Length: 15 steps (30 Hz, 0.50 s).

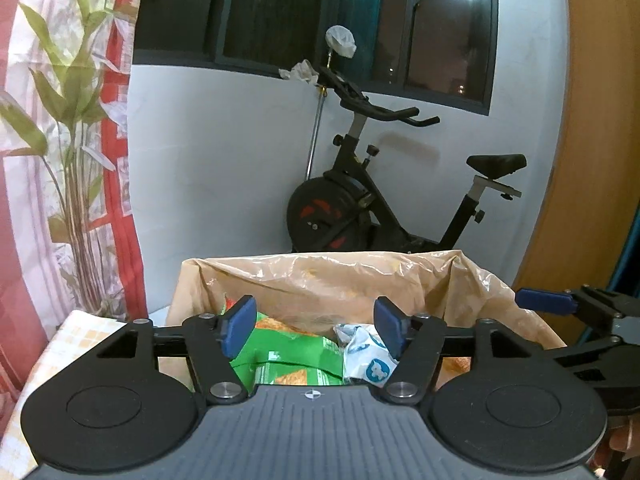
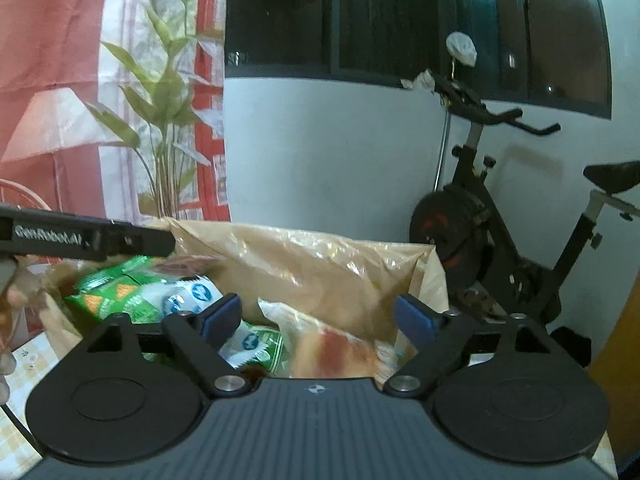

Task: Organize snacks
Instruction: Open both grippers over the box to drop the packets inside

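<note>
A box lined with a tan plastic bag (image 1: 320,280) holds several snack packets. My left gripper (image 1: 316,320) hangs over its near side, open, pads touching nothing. Below it lie a green cracker packet (image 1: 288,360) and a crumpled white-and-blue packet (image 1: 368,356). My right gripper (image 2: 320,316) is also open over the same bag (image 2: 320,264), above a clear packet with orange contents (image 2: 332,348) and a green-and-white packet (image 2: 256,344). The green cracker packet (image 2: 108,288) sits at the bag's left. One blue pad of the right gripper (image 1: 544,300) shows at the right edge.
An exercise bike (image 1: 360,208) stands behind the box against a white wall. A leafy plant (image 1: 76,120) and a red-and-white curtain (image 1: 116,160) are on the left. The box rests on a checked tablecloth (image 1: 60,344). A wooden panel (image 1: 592,120) is on the right.
</note>
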Each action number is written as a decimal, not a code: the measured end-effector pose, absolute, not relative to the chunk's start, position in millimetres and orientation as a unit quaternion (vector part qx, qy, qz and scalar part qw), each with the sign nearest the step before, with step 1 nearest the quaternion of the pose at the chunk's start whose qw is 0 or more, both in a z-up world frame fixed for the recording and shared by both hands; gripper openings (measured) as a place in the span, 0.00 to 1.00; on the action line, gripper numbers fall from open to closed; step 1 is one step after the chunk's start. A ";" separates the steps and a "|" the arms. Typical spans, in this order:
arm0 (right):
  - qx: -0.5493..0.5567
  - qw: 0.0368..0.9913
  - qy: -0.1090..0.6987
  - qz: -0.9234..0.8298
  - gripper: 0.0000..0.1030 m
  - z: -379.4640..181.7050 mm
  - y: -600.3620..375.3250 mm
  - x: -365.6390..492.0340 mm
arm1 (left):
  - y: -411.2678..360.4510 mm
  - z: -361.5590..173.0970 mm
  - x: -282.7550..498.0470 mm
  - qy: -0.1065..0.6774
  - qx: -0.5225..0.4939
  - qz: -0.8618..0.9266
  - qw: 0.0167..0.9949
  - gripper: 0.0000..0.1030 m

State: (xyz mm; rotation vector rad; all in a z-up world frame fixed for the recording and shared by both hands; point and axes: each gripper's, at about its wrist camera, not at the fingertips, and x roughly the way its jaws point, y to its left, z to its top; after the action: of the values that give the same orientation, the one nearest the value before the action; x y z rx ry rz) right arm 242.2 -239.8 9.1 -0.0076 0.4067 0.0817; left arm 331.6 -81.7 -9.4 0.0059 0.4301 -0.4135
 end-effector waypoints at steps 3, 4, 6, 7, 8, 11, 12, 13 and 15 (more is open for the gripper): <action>-0.006 0.979 0.198 0.049 0.84 14.1 -236.1 231.8 | -76.5 -3.9 322.4 0.206 0.001 -0.203 0.957 0.67; -0.007 0.979 0.197 0.052 0.84 15.4 -234.1 229.4 | -74.8 -2.8 317.5 0.204 0.002 -0.202 0.958 0.68; -0.012 0.979 0.195 0.058 0.84 17.0 -228.7 221.0 | -73.1 -1.7 306.3 0.202 0.004 -0.199 0.959 0.68; -0.016 0.979 0.194 0.062 0.84 17.6 -226.1 217.4 | -71.0 -1.2 300.9 0.200 0.005 -0.197 0.960 0.68; -0.021 0.979 0.194 0.064 0.84 17.6 -223.5 212.9 | -68.8 -0.9 295.7 0.199 0.005 -0.195 0.960 0.68; -0.026 0.978 0.192 0.071 0.84 16.3 -217.1 198.8 | -61.4 -1.2 278.3 0.197 0.003 -0.190 0.962 0.68; -0.024 0.978 0.193 0.074 0.84 15.1 -216.7 193.5 | -58.7 -1.9 272.0 0.197 0.001 -0.190 0.962 0.68; -0.021 0.978 0.193 0.075 0.84 13.7 -216.1 188.7 | -55.2 -3.2 265.6 0.197 0.000 -0.189 0.962 0.68; -0.015 0.978 0.194 0.075 0.84 10.8 -215.0 179.4 | -49.2 -6.1 253.8 0.197 -0.002 -0.189 0.962 0.68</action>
State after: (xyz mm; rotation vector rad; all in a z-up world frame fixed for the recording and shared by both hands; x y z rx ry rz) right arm 179.4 -215.0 10.8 -0.0295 0.3907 0.1504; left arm 253.8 -49.2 -6.1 -0.0033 0.3997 -0.3830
